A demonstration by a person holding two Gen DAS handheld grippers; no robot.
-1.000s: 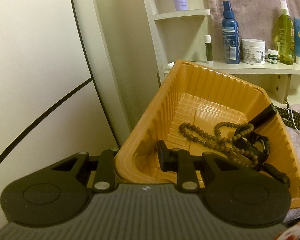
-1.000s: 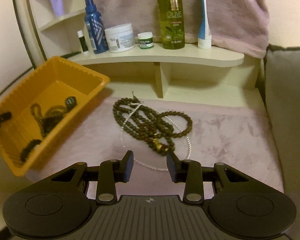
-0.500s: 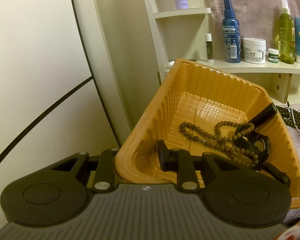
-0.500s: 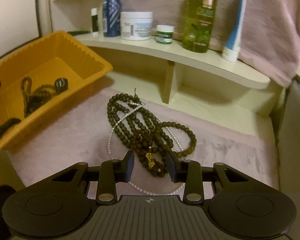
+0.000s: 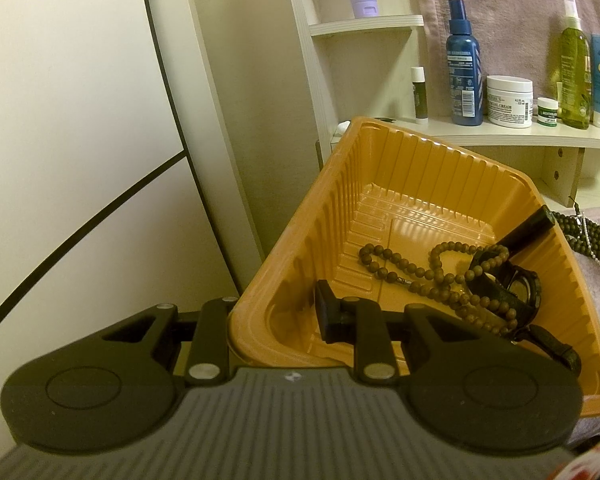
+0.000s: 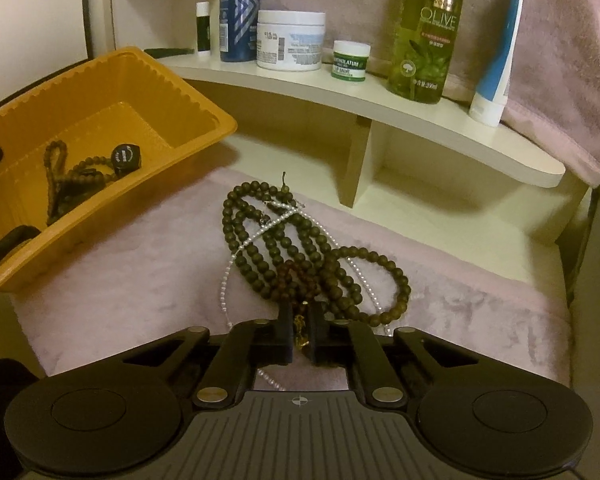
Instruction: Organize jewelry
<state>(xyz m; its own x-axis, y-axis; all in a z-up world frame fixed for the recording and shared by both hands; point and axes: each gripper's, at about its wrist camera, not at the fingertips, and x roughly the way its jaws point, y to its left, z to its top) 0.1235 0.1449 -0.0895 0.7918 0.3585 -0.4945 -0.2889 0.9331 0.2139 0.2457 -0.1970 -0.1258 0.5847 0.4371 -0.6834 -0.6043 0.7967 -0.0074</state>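
My left gripper [image 5: 276, 316] is shut on the near wall of the orange plastic tray [image 5: 420, 184] and holds it tilted; one finger is inside, one outside. The tray holds a brown bead bracelet [image 5: 412, 268] and a black watch [image 5: 512, 284]. It also shows in the right wrist view [image 6: 148, 92]. A pile of dark bead necklaces [image 6: 284, 248] with a white pearl strand [image 6: 256, 240] lies on the pink cloth [image 6: 480, 312]. My right gripper [image 6: 300, 332] is shut on the gold charm of the dark red bead bracelet [image 6: 296, 280] at the pile's near end.
A cream shelf [image 6: 380, 96] behind the cloth carries a blue spray bottle [image 6: 238, 8], a white cream jar [image 6: 290, 40], a small green jar [image 6: 350, 60], an olive oil bottle [image 6: 426, 28] and a blue tube [image 6: 496, 60]. A pink towel [image 6: 560, 60] hangs behind it.
My right gripper has moved forward and down onto the bead pile and closed its fingers on the gold charm. The left gripper still holds the tray in about the same place.
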